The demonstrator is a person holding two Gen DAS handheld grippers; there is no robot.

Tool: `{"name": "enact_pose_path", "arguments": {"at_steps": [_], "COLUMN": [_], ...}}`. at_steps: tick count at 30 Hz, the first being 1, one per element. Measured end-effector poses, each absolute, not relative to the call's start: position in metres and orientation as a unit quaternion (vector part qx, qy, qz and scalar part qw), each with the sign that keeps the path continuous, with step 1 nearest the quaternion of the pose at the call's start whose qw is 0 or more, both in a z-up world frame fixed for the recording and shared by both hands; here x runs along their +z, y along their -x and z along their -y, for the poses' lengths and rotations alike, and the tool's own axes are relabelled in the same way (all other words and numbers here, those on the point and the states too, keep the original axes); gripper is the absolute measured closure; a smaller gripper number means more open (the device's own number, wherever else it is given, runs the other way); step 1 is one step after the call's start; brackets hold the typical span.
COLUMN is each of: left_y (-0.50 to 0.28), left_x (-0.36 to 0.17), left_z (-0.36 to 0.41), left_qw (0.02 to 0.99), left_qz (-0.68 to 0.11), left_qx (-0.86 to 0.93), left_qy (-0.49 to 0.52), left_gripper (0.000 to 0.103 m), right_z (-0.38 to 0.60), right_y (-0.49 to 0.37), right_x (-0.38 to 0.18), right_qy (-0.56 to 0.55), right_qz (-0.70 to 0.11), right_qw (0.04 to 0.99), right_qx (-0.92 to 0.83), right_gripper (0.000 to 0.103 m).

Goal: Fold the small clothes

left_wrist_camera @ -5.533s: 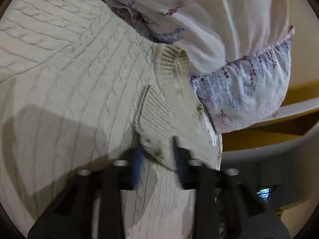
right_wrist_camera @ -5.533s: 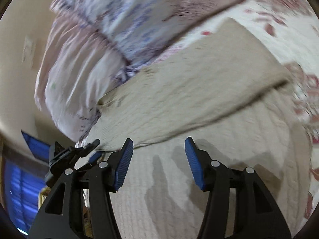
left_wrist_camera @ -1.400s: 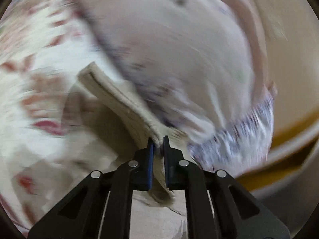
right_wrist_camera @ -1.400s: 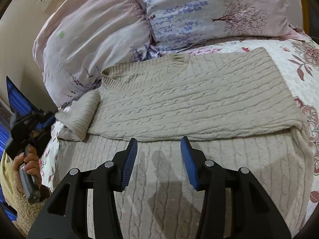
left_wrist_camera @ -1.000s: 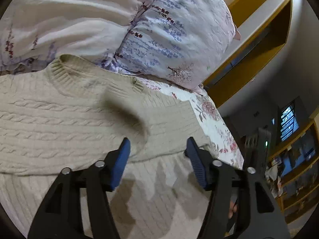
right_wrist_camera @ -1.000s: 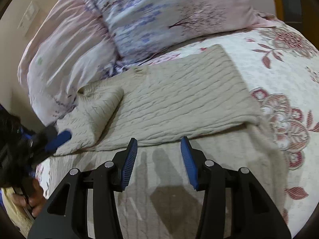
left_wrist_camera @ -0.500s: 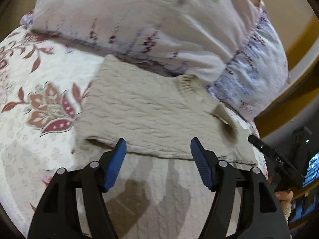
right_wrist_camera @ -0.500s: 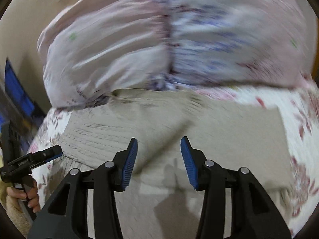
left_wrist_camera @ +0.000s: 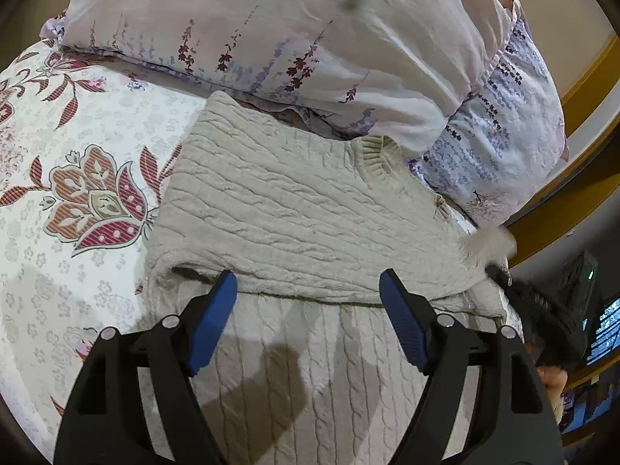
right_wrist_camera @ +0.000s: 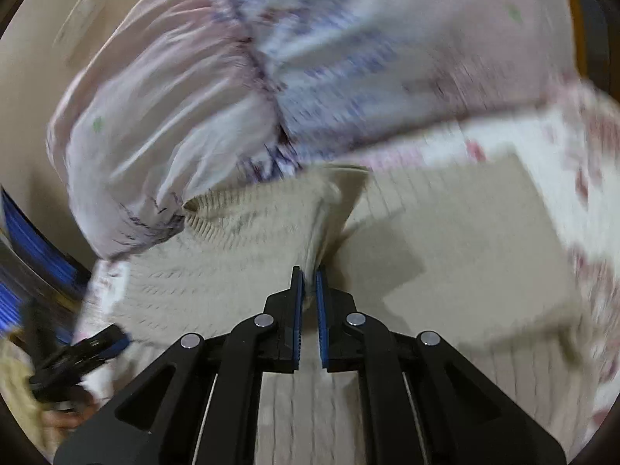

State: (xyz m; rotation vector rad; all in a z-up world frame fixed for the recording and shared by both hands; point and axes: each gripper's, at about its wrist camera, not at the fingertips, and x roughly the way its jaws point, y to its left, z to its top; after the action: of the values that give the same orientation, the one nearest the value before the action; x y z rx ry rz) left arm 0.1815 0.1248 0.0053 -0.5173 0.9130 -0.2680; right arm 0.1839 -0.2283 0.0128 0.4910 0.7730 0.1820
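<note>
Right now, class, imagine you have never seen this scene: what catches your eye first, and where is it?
The cream cable-knit sweater fills the middle of the bed, partly folded, its collar against the flowered pillows. The right gripper is shut on a raised fold of it, while the left gripper hangs open above the folded edge. A red flower pattern marks the bedspread at left.

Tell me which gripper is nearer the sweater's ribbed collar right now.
Right. The right gripper is shut on a fold of the sweater, just below the ribbed collar. The left gripper hangs open at the folded edge, with the sweater's body between it and the collar.
</note>
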Motion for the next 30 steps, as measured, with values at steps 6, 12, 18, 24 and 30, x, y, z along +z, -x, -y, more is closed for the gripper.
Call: {"name": "enact_pose_path", "arguments": {"at_steps": [6,12,18,24,30], "left_y": [-0.179,-0.168,-0.158,-0.155,-0.153], "left_x": [0.003,0.002,0.001,0.001,0.001], "left_z": [-0.129,-0.138,-0.142,-0.143,-0.144], "left_qw": [0.847,0.839,0.837,0.836,0.836], "left_qz": [-0.439,-0.442,-0.445,-0.444,-0.442], "left_qx": [-0.137,-0.146,-0.149,-0.150,-0.153], "left_qy": [0.267,0.283,0.280,0.285,0.288], "left_gripper": [0.026,0.026,0.026,0.026,0.026], "right_z": [0.275,0.293,0.292,0.283,0.292], "right_y": [-0.175,-0.181,-0.194,-0.181,-0.169], "right_x": [-0.015,-0.024,-0.028,0.004,-0.002], "right_qy": [-0.352,-0.406,-0.411,-0.361,-0.344], "right_qz": [-0.394,-0.394,-0.401,-0.346,-0.360], "right_qw": [0.843,0.818,0.811,0.858,0.864], "right_qx": [0.095,0.106,0.114,0.122,0.074], "right_gripper": [0.068,0.065,0.070,0.096,0.096]}}
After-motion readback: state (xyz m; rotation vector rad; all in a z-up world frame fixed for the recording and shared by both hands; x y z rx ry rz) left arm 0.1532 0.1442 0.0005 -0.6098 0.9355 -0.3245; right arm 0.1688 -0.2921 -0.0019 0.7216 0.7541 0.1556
